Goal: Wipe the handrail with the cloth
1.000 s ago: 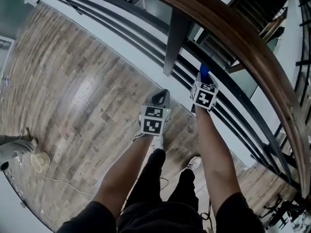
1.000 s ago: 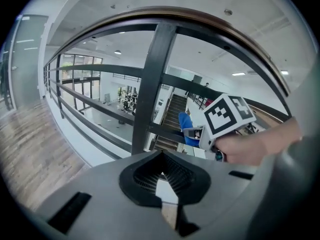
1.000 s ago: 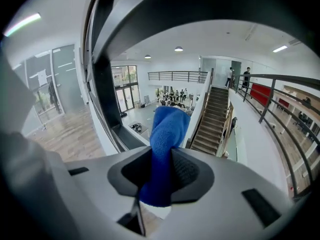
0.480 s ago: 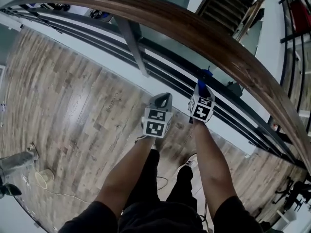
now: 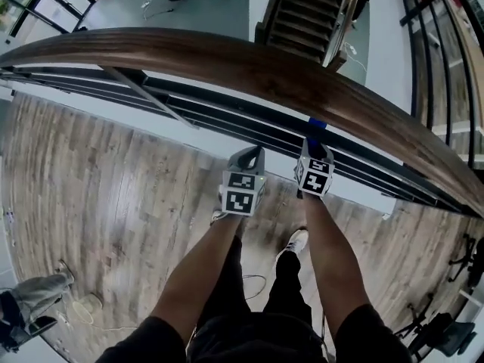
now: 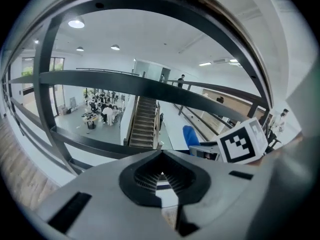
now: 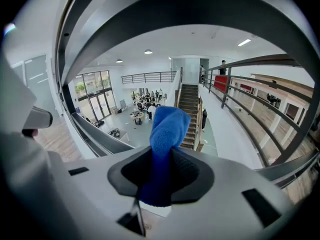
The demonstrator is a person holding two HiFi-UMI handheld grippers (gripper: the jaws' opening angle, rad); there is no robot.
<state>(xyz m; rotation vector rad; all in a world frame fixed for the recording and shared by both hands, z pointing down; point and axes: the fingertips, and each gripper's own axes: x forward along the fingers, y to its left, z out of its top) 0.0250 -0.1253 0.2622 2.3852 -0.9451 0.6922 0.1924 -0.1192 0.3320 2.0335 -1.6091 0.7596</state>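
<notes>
In the head view, the person's two forearms are reaching up from the bottom edge, and their upper body is cut off there. The left gripper [image 5: 251, 156] is sitting just left of centre; in its own view the left gripper [image 6: 161, 174] is showing its jaws pressed together with nothing between them. Just to its right, the right gripper [image 5: 315, 136] is pointing up at the rail, and its marker cube is hiding most of what it carries. Only a small tip of the blue cloth [image 5: 317, 122] is peeking out above the cube. In the right gripper view, the right gripper [image 7: 160, 170] is clamping its jaws on the cloth [image 7: 168, 129], which is standing up out of them in a folded bunch.

The cloth tip is lying just under the lower edge of the brown wooden handrail [image 5: 227, 63], which is arching across the upper half of the frame. Whether the two are touching cannot be told from any view. Dark metal bars [image 5: 189, 112] are running beneath the handrail, partly covered by it.

At the lower left edge, another person's leg [image 5: 34, 297] is being cut off by the frame. Beyond the rail, at the top centre, a staircase [image 5: 302, 13] is dropping to a lower floor, where the figures are too small to make out.
</notes>
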